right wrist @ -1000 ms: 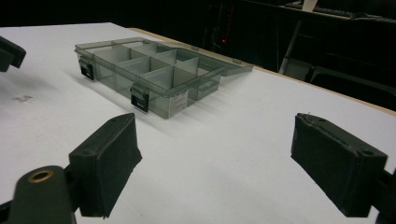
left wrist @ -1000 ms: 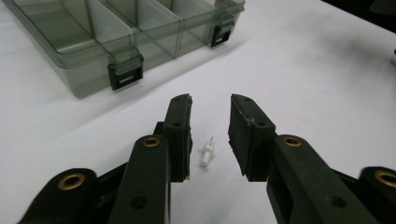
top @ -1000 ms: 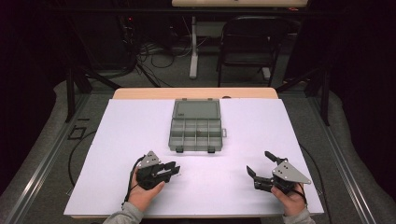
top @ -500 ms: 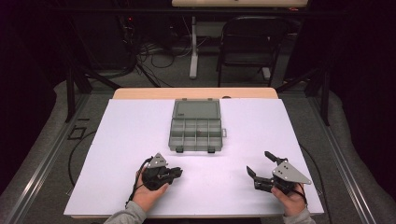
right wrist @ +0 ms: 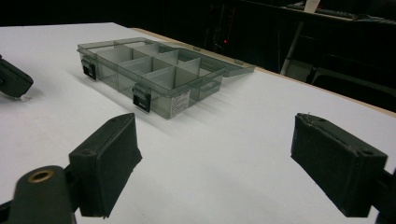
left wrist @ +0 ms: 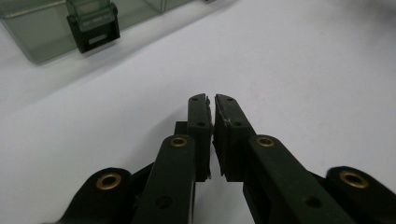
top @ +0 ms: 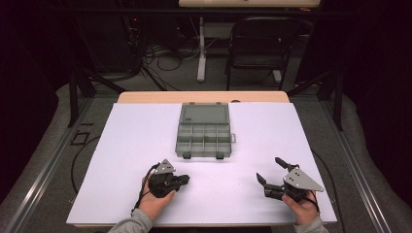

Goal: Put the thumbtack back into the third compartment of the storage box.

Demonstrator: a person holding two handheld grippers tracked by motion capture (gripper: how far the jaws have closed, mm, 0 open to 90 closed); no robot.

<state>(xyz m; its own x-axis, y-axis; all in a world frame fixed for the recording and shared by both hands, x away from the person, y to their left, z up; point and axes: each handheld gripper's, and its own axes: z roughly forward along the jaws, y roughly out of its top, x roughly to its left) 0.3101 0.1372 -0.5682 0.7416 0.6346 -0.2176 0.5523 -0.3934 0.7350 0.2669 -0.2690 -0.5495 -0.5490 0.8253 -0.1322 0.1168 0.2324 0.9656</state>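
A clear grey compartment box lies open on the white table top, its lid folded back on the far side. My left gripper rests on the table just in front of the box's left corner. Its jaws have just been closing and now stand shut, with nothing visible between the pads. The box's corner with a black latch lies ahead to the left. My right gripper sits at the front right with its jaws wide open and nothing in them. It faces the box and the left gripper.
The white sheet covers a wooden table whose far edge shows behind the box. A dark chair and floor cables lie beyond the table. Metal rails run along both sides of the table.
The left gripper's jaws have closed from partly open to shut, and the hand has shifted slightly to the right. The right gripper has stayed where it was.
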